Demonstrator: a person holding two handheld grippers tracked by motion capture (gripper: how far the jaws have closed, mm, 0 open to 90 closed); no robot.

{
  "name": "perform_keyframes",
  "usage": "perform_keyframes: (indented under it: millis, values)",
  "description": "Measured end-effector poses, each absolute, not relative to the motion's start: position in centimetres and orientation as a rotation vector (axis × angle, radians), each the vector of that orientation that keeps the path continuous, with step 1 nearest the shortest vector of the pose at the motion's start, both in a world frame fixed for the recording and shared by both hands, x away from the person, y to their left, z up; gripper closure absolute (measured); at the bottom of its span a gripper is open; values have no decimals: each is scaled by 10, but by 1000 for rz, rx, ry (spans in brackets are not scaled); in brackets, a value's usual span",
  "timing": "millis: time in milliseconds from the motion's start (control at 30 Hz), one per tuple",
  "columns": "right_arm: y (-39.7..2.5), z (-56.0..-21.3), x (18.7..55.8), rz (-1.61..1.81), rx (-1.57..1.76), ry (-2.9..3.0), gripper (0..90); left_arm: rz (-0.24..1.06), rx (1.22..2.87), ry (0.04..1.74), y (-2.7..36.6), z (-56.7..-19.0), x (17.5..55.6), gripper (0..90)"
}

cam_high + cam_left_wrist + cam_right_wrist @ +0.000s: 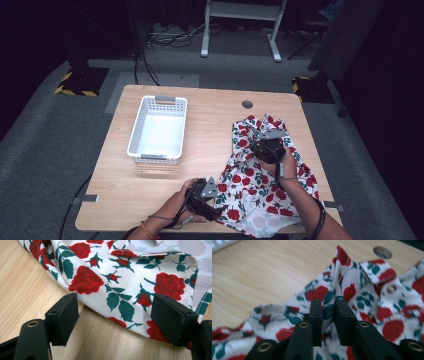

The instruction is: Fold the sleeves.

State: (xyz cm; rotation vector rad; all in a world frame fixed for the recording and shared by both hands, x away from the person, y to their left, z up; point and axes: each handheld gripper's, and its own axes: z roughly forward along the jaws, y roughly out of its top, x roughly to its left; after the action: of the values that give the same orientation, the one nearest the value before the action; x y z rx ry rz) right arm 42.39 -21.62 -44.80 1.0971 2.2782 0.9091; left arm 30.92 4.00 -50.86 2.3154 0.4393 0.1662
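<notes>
- High view puts the rose-print garment (pixel 260 185) on the right half of the wooden table (pixel 210 125), from the middle right of the frame down to the bottom edge, where its lower hem seems to hang past the table's near rim.
- Right gripper (pixel 270 146) sits over the upper part of the garment; in the right gripper view (pixel 328 315) its jaws are pinched on a raised fold of the cloth. The pinch looks to take in only a thin ridge near the buttons, so a pull could let the fabric slide out.
- Left gripper (pixel 209 196) is at the garment's lower left edge; in the left gripper view (pixel 112 317) its jaws stand wide apart, one over bare wood, the other over the hem, with nothing between them yet. If it shuts where it is, it may catch only the very edge, or scrape the table and miss.
- Uneven pulling by the two hands could bunch the garment instead of spreading it.
- Overhang at the bottom of the high view could drag the cloth off the table if both holds fail.
- White basket (pixel 159 129) stands at the centre left, well apart from the garment; a sloppy carry could leave cloth draped over its rim.
</notes>
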Motion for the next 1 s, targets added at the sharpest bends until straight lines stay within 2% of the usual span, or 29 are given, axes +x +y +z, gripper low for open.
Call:
perform_keyframes:
  millis: [233, 467, 733, 1000]
  values:
    - [-259, -454, 393, 996, 1180, 2263, 633, 166, 2315, 439, 40, -509, 309, 220]
    - [-305, -454, 375, 986, 1160, 2129, 603, 168, 2315, 441, 40, -509, 309, 220]
    - [-356, -470, 386, 803, 1270, 2137, 541, 168, 2315, 441, 40, -508, 309, 220]
    - [-371, -492, 393, 787, 1300, 2214, 478, 165, 2316, 438, 40, -508, 309, 220]
